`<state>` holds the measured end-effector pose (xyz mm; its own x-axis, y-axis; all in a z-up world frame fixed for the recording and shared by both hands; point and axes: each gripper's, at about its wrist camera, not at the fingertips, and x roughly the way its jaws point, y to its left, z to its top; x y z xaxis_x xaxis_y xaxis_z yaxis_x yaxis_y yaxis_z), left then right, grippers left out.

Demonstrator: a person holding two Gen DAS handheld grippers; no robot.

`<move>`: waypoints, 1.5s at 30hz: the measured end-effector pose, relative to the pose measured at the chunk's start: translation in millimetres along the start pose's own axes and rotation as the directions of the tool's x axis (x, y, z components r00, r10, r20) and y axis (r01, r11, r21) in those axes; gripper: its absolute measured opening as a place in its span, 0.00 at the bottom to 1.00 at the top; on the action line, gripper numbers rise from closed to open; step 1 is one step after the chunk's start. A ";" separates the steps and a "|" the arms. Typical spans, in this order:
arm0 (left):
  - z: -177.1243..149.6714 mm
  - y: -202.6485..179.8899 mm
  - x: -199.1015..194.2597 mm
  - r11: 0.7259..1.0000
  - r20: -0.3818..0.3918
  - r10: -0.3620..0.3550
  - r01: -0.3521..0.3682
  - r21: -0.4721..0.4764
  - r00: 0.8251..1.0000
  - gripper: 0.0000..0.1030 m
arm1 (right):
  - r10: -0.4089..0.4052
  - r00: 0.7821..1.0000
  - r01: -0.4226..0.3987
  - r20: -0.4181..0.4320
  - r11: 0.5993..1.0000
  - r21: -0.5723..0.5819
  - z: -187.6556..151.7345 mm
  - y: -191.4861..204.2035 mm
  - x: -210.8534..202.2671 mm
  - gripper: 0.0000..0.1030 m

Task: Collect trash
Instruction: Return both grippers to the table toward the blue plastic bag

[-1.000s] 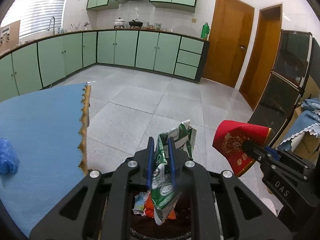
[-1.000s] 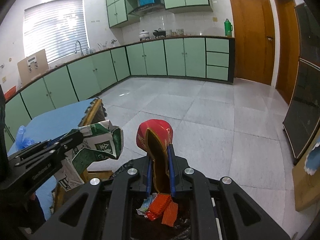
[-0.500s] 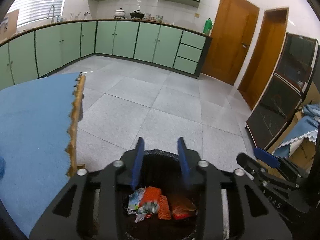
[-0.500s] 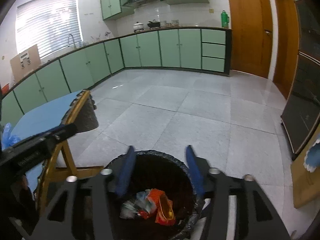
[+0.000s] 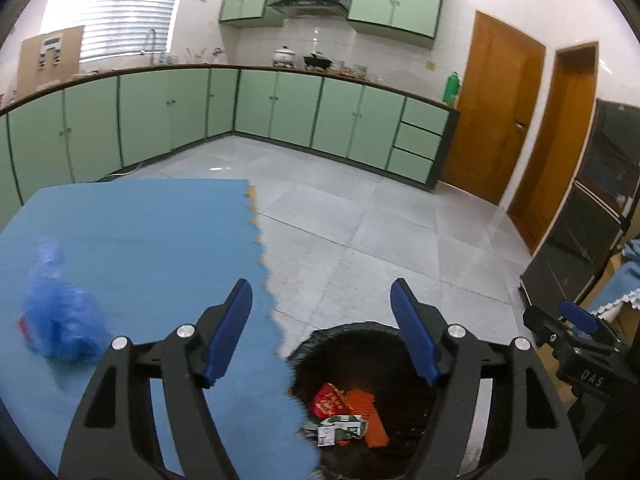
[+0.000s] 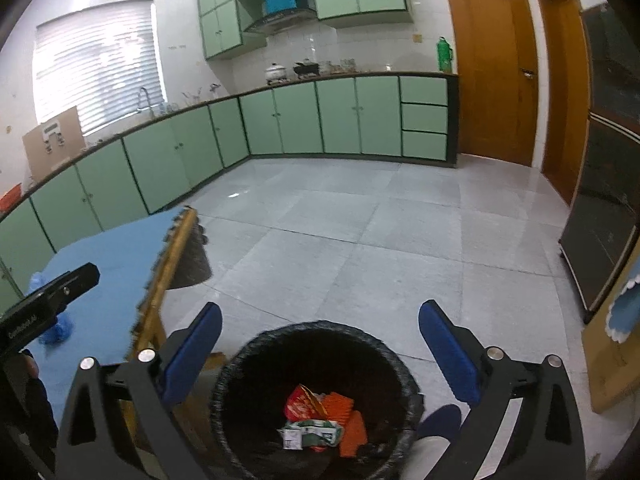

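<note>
A black-lined trash bin [image 6: 256,344] stands on the floor beside the table; it also shows in the left wrist view [image 5: 352,330]. Inside lie a red wrapper [image 6: 301,402], a green-and-white carton [image 6: 316,432] and orange pieces [image 6: 350,428]. My right gripper [image 6: 320,350] is open and empty above the bin. My left gripper [image 5: 322,330] is open and empty over the table's right edge and the bin. A crumpled blue plastic bag [image 5: 60,316] lies on the blue tabletop [image 5: 152,240], to the left of my left gripper.
The table's wooden edge [image 6: 168,264] runs beside the bin. Green cabinets [image 5: 280,108] line the far walls. Wooden doors [image 6: 492,72] and a dark glass cabinet [image 5: 588,240] stand at the right. Grey floor tiles [image 6: 400,232] stretch beyond the bin.
Both grippers opened and dropped the green carton and the red wrapper into the bin. Their fingers have spread wider since, and my left gripper has swung left toward the table.
</note>
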<state>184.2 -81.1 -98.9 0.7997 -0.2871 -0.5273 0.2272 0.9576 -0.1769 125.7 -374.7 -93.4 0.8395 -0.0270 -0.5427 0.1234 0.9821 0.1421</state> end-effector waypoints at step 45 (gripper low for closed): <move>-10.9 266.9 -105.8 0.876 -0.035 0.426 -0.422 -0.233 0.904 0.69 | 0.407 0.901 -0.433 -0.150 0.861 -0.268 -32.0 330.9 50.9 0.94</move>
<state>154.1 204.6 -99.4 0.8000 0.1479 -0.5815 -0.2683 0.9550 -0.1263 192.3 -45.2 -100.5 0.7273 0.4031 -0.5555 -0.3991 0.9068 0.1355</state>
